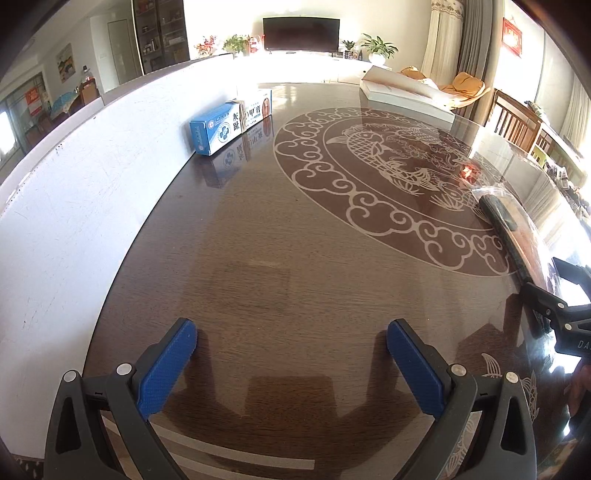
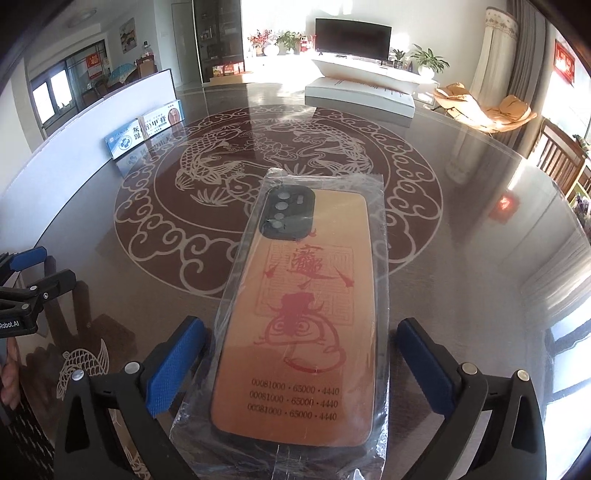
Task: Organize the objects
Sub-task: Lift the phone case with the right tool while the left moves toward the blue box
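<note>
Here the bagged phone case lies lengthwise, camera cutout seemingly far.

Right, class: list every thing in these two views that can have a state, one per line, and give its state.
left gripper: open, nothing between its fingers, above bare table.
right gripper: open, pads clear of the phone case.
phone case: lying flat on the table, sealed in a clear plastic bag, printed back up.
medicine boxes: two, closed, end to end against the white board.
television: screen dark.
flat white box: closed, at the table's far side.
</note>
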